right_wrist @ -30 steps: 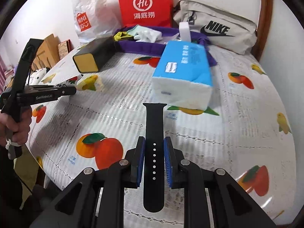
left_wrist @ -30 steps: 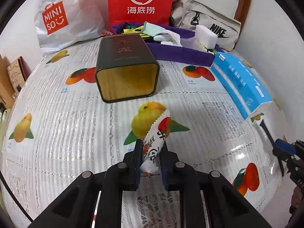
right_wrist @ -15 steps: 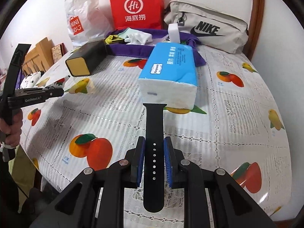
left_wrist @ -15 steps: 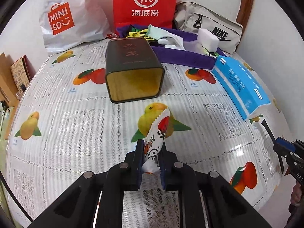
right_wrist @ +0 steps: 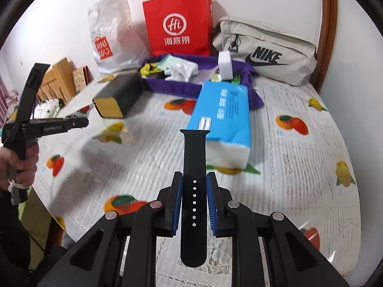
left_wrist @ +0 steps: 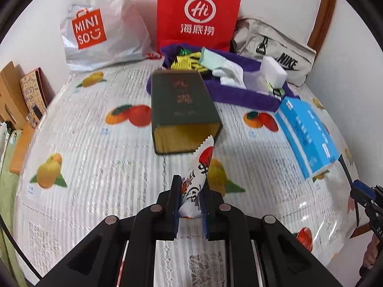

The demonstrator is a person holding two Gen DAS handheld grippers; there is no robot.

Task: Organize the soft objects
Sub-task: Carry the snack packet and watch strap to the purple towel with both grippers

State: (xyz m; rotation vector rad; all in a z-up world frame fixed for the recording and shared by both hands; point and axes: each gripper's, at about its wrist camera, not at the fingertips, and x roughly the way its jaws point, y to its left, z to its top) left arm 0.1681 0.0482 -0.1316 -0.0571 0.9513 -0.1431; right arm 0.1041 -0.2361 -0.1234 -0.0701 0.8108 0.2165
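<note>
My left gripper [left_wrist: 190, 197] is shut on a white printed snack packet [left_wrist: 199, 167], held above the table with its tip toward the open mouth of a dark tin box [left_wrist: 182, 110] lying on its side. My right gripper [right_wrist: 194, 196] is shut on a black watch strap [right_wrist: 194, 191], held above the table in front of a blue tissue pack [right_wrist: 222, 119]. The left gripper also shows in the right wrist view [right_wrist: 79, 123], near the tin box [right_wrist: 117, 98]. The right gripper's edge shows in the left wrist view [left_wrist: 359, 191].
A purple cloth [left_wrist: 239, 91] with small items and a white sponge [left_wrist: 273, 71] lies at the back. Behind it stand a Miniso bag [left_wrist: 95, 24], a red paper bag [left_wrist: 198, 14] and a Nike bag [left_wrist: 275, 50]. Cardboard boxes [left_wrist: 14, 95] stand left of the table.
My left gripper has moved forward with the packet, closer to the tin box mouth. My right gripper has moved forward with the strap toward the tissue pack.
</note>
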